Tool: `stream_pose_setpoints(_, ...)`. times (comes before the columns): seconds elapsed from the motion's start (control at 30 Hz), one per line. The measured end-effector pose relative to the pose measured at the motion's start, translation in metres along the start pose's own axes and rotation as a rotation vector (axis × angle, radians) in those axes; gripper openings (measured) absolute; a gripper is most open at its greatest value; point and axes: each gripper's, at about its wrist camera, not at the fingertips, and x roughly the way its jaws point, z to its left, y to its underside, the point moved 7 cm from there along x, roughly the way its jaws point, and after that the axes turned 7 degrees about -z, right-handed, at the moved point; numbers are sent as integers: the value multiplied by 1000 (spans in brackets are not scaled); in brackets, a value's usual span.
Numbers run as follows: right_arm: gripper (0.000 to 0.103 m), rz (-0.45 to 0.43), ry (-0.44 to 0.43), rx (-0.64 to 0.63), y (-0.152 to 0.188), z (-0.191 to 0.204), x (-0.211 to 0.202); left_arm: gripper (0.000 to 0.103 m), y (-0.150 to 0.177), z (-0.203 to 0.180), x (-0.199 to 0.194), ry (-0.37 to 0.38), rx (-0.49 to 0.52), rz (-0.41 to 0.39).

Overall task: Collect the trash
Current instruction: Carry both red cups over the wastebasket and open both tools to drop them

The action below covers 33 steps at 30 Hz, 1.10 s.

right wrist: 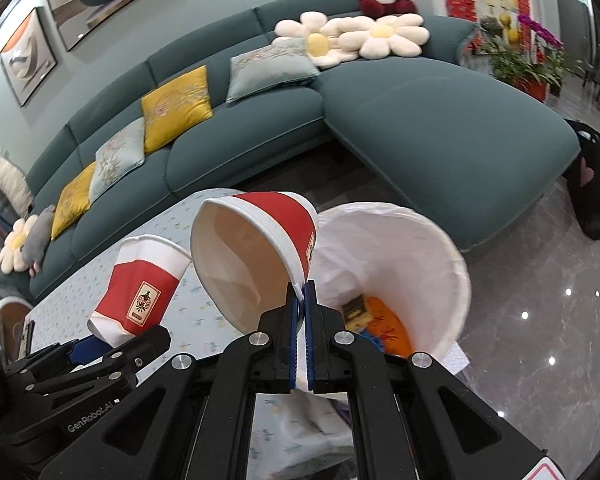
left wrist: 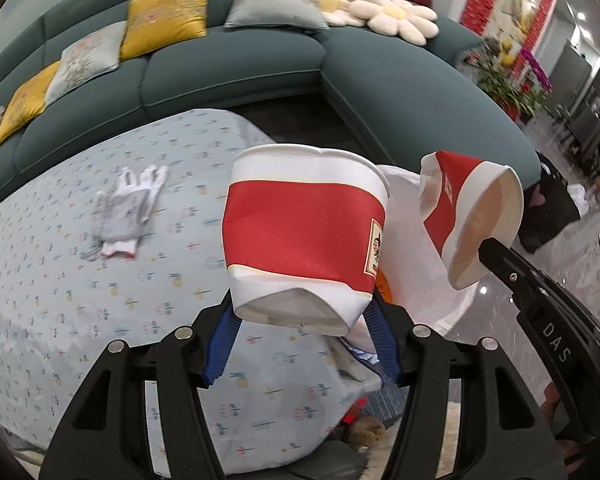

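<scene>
Above the edge of the pale blue patterned tablecloth [left wrist: 80, 280], the left gripper [left wrist: 300, 344] holds a crumpled red-and-white paper cup [left wrist: 304, 236] by its base, jaws half spread around it. Just beside it, the right gripper [right wrist: 300, 320] — jaws pinched nearly together — grips the rim of a second red-and-white paper cup [right wrist: 256, 252], tilted over the white-lined trash bin [right wrist: 440, 248]. A white work glove [left wrist: 128, 208] lies on the cloth.

"DAS" stands in pale letters on the black body of the right gripper [left wrist: 485, 251], seen from the left wrist. "GenRobot.AI" is printed on the left gripper [right wrist: 112, 344] in the right wrist view. The labels on the red-and-white paper cups [right wrist: 140, 288] are too small to read.
</scene>
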Motion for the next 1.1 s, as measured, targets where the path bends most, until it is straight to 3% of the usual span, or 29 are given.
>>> stream_pose_setpoints(0.33,3,-9,40,55,-2,-49,-1,56,1,-55,19,55,61,38)
stream_pose_setpoints(0.6,4,0,45,73,-4,-62,12,56,-7,-72,35,79,72,40)
stream_pose_setpoints(0.73,12,13,49,66,-4,-60,19,60,-10,-68,40,73,41,47)
stream_pose_setpoints(0.8,26,15,52,65,-3,-59,20,64,-12,-61,39,60,30,39)
stream_pose_setpoints(0.87,33,6,58,62,-4,-57,18,65,-12,-56,38,52,24,37)
stream_pose_setpoints(1.1,35,6,46,30,-2,-40,13,68,-9,-30,34,20,-26,31)
